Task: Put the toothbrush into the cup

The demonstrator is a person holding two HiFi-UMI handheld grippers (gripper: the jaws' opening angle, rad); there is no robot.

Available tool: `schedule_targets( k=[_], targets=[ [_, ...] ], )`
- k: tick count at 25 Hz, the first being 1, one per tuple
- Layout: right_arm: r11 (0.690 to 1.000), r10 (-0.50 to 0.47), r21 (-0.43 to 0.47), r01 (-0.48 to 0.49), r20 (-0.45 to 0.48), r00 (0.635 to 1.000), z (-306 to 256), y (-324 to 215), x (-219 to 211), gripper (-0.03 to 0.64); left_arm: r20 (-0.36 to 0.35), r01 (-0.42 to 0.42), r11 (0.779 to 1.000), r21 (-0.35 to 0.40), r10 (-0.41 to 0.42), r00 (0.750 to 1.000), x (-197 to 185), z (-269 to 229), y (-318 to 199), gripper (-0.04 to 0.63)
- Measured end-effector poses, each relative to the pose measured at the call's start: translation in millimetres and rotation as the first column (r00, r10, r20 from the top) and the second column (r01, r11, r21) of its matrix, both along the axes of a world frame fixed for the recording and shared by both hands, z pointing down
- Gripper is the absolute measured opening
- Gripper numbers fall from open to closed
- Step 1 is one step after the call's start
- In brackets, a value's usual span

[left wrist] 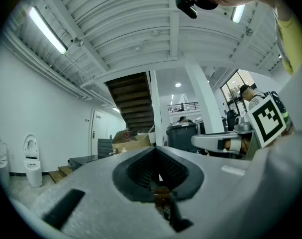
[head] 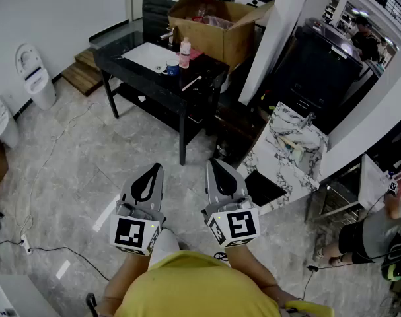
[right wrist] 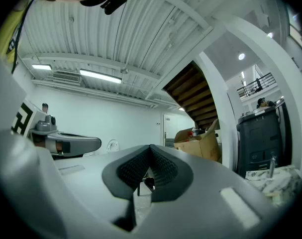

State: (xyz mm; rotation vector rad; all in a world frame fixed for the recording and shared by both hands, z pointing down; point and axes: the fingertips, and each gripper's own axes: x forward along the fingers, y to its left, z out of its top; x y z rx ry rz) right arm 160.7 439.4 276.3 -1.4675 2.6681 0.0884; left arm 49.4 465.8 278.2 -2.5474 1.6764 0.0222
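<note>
Far ahead in the head view, a toothbrush (head: 191, 82) lies on a black table (head: 137, 71), close to a small blue cup (head: 172, 68) and a pink bottle (head: 185, 53). Both grippers are held side by side well short of the table, over the floor. My left gripper (head: 155, 168) has its jaws together with nothing in them, and they also meet in its own view (left wrist: 154, 151). My right gripper (head: 213, 164) is shut and empty too, as its own view (right wrist: 150, 151) shows. From the gripper views the table is mostly hidden behind the jaws.
An open cardboard box (head: 217, 28) stands at the table's far end, beside a white basin (head: 147, 57). Toilets (head: 35, 74) stand by the left wall, with cables on the floor. A marble-topped cabinet (head: 289, 147) and a white column (head: 279, 32) stand to the right.
</note>
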Motion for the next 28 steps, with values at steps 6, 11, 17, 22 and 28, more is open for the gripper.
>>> schedule_targets(
  k=[6, 11, 17, 22, 28],
  targets=[
    [1.000, -0.006, -0.016, 0.006, -0.002, 1.000, 10.9, -37.7, -12.8, 0.012, -0.016, -0.002, 1.000, -0.008, 0.002, 1.000, -12.6, 8.4, -36.4, -0.002],
    [1.000, 0.004, -0.030, -0.005, -0.005, 1.000, 22.7, -91.5, -30.3, 0.015, -0.022, -0.013, 1.000, -0.013, 0.013, 1.000, -30.7, 17.0, -89.2, -0.001],
    [0.999, 0.014, -0.049, -0.015, -0.013, 1.000, 29.9, -183.5, -60.1, 0.058, -0.060, -0.024, 1.000, -0.001, 0.024, 0.998, -57.7, 15.3, -178.8, -0.001],
    [0.997, 0.047, -0.066, -0.048, -0.020, 0.999, 36.9, -257.0, -84.4, 0.074, -0.046, -0.064, 0.998, -0.008, 0.064, 0.997, -79.5, 19.6, -252.2, -0.001],
    [0.991, 0.096, -0.092, -0.097, -0.022, 0.995, 46.1, -322.9, -106.4, 0.084, -0.049, -0.121, 0.992, -0.023, 0.120, 0.992, -99.5, 24.4, -319.5, 0.000]
  ],
)
